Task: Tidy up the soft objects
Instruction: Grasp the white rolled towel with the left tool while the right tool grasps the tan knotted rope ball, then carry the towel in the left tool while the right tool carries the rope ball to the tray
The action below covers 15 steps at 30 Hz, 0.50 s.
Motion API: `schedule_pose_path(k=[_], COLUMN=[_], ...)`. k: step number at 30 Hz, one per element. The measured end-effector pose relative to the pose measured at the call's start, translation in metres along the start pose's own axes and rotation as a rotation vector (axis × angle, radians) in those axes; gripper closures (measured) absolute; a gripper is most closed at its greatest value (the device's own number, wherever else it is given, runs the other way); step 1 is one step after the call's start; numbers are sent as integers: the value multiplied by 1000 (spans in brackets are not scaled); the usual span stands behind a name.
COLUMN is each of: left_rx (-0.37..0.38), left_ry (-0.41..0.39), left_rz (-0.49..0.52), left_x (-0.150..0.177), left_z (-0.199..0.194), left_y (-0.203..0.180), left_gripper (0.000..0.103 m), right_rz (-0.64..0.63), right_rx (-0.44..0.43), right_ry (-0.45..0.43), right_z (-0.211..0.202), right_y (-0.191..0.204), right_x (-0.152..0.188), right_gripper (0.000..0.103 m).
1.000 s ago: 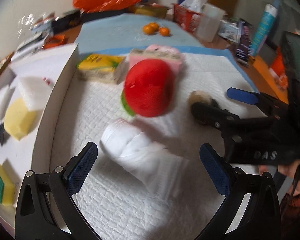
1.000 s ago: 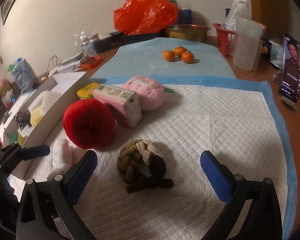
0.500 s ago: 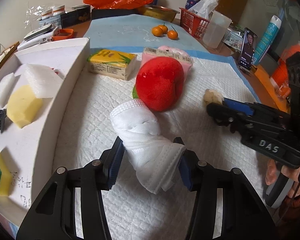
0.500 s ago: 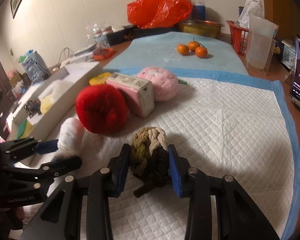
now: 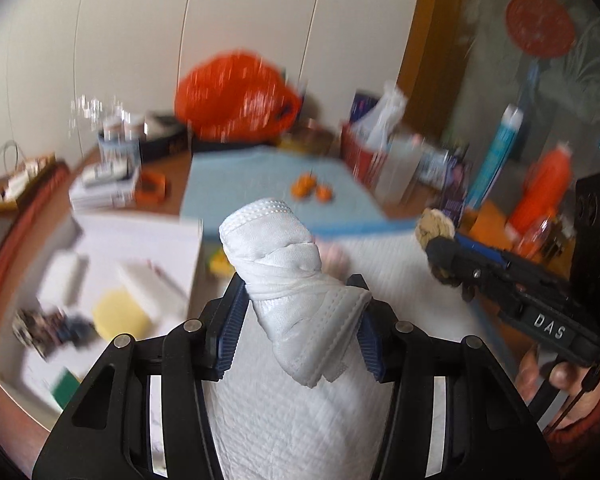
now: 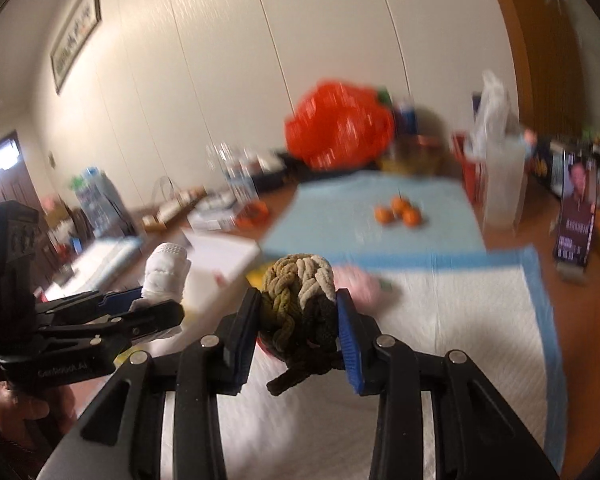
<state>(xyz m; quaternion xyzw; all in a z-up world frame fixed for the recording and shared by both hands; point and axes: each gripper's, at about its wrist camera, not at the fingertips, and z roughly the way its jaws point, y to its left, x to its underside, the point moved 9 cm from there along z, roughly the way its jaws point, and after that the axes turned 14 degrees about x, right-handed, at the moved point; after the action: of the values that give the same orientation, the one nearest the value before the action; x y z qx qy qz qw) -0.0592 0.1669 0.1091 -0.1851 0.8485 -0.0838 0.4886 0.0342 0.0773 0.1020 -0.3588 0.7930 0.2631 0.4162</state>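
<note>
White rolled cloth (image 5: 288,280) is sitting clamped in our left gripper (image 5: 298,334), the rope knot (image 6: 298,300) in our right gripper (image 6: 298,330); we are carrying both above the pad (image 6: 460,320), seemingly traywards (image 5: 140,240); other soft things probably remain.

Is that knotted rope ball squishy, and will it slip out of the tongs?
Probably squishy: the rope ball is thick braided cord that bulges above the right tongs squeezing it. It likely won't slip, since its bumpy weave sits against the ribbed blue pads. Its loose dark tail hangs floppy and may swing.
</note>
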Motion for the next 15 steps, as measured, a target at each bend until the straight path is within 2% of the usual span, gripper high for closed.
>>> schedule_pose_path(k=[4, 8, 10, 15], left_rx=[26, 35, 32, 20], left_ry=[-96, -147, -143, -151], left_rz=[29, 37, 29, -12], left_x=[-34, -37, -37, -36], left_z=[-33, -52, -53, -61], left_y=[-19, -26, -22, -7], left_gripper=[53, 53, 53, 53], right_rz=[39, 49, 44, 58], right_rx=[-63, -102, -114, -121], right_ry=[-105, -202, -208, -162], right_z=[-34, -62, -64, -49], right_y=[15, 30, 39, 45], right_x=[-42, -60, -58, -51], right_gripper=[66, 65, 65, 65])
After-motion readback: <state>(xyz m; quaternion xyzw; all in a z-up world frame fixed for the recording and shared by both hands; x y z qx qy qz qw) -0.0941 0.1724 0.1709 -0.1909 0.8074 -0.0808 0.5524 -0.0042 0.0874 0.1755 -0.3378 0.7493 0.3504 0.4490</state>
